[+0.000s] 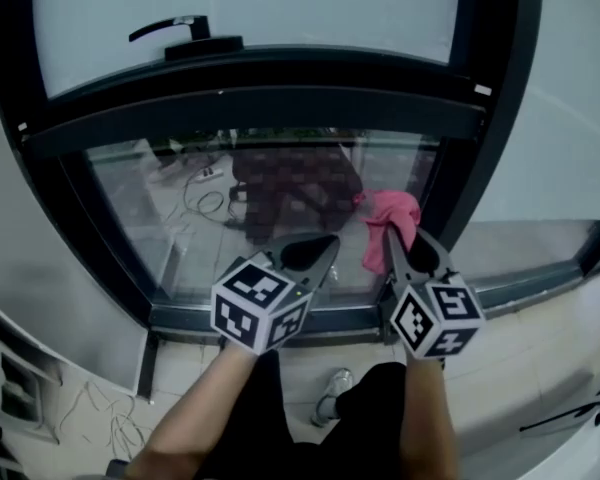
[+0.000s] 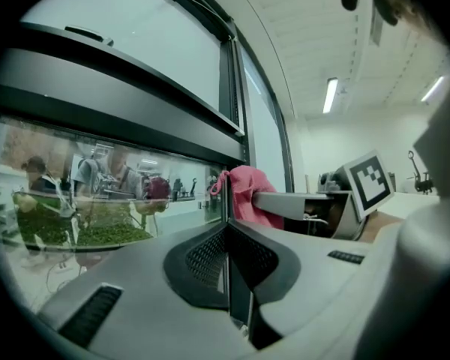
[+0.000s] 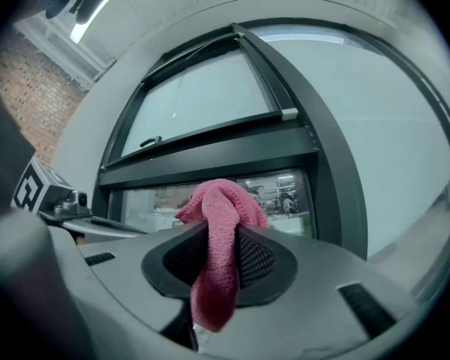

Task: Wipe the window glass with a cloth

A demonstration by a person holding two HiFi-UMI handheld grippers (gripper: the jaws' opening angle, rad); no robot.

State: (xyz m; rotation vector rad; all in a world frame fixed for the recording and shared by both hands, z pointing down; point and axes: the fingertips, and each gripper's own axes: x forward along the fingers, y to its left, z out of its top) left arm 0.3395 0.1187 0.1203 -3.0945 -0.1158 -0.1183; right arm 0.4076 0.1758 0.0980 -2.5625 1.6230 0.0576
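right gripper (image 3: 216,235) jaws are pinching a pink, nubby cloth (image 3: 223,201), bunching above the tips and drooping below | left gripper (image 2: 226,229) jaws are pressing together, holding nothing | cloth is hovering at the lower window glass (image 1: 170,208), by its right edge; contact unclear | dark frame (image 1: 250,103) and handle (image 1: 175,28) are sitting above

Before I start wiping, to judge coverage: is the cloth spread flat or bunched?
Bunched. The pink cloth is a crumpled wad pinched in the right gripper, whose jaws are shut on it.
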